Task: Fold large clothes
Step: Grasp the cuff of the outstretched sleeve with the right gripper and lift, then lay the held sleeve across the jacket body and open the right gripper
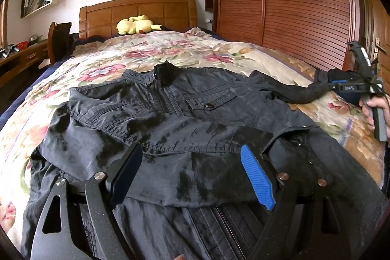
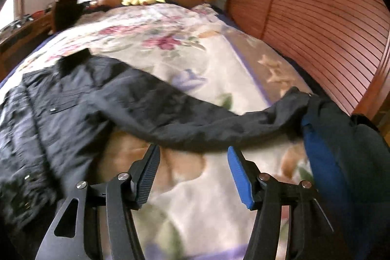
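Observation:
A dark navy zip jacket [image 1: 185, 111] lies front up on the bed, with its left sleeve folded across the chest. My left gripper [image 1: 192, 172] is open and empty just above the folded sleeve. The jacket's other sleeve [image 2: 185, 123] stretches right across the quilt, its blue-lined cuff [image 2: 324, 138] at the far right. My right gripper [image 2: 193, 174] is open and empty, just short of the sleeve's near edge. In the left wrist view the right gripper [image 1: 360, 87] is at the bed's right side by the cuff.
A floral quilt [image 1: 151, 57] covers the bed. A yellow plush toy [image 1: 135, 24] lies by the wooden headboard [image 1: 136, 14]. A slatted wooden wardrobe [image 1: 292, 4] runs along the right side. A desk and chair [image 1: 57, 40] stand to the left.

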The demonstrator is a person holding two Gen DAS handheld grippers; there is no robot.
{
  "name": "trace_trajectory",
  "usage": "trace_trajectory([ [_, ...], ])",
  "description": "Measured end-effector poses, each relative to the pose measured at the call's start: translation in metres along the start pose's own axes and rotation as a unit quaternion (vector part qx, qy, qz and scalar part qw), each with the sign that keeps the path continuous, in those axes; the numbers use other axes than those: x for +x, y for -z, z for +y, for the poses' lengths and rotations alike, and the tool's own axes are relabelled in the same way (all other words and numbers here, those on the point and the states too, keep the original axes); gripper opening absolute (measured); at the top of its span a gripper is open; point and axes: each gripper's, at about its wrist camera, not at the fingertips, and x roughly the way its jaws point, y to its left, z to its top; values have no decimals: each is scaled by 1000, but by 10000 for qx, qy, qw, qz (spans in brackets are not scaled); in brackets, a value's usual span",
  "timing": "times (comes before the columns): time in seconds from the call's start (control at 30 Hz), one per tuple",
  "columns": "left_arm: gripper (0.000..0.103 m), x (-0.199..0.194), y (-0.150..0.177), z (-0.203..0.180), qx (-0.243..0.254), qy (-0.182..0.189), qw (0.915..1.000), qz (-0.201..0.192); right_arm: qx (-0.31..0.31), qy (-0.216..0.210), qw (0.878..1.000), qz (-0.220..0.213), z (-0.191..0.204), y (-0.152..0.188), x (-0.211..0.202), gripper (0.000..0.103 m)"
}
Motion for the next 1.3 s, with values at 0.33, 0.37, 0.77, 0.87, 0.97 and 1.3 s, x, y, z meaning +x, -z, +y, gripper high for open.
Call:
trace_trajectory([
  [0.33,84,1,2,1,-31,2,10000,44,854,159,9948,529,-12,-14,65,60],
  [0.37,84,2,1,2,-31,2,10000,49,936,162,9939,568,-14,-14,70,60],
  [0.77,84,2,2,2,-47,-14,10000,35,1839,-157,9822,361,-45,-20,88,60],
  [0.87,84,2,2,2,-48,-14,10000,32,2027,-70,9780,494,-54,-21,99,60],
  [0.97,84,2,2,2,-50,-14,10000,32,2145,25,9742,700,-58,-23,112,60],
  [1.3,84,3,2,1,-30,-15,10000,67,1286,219,9894,636,-35,-45,119,9],
])
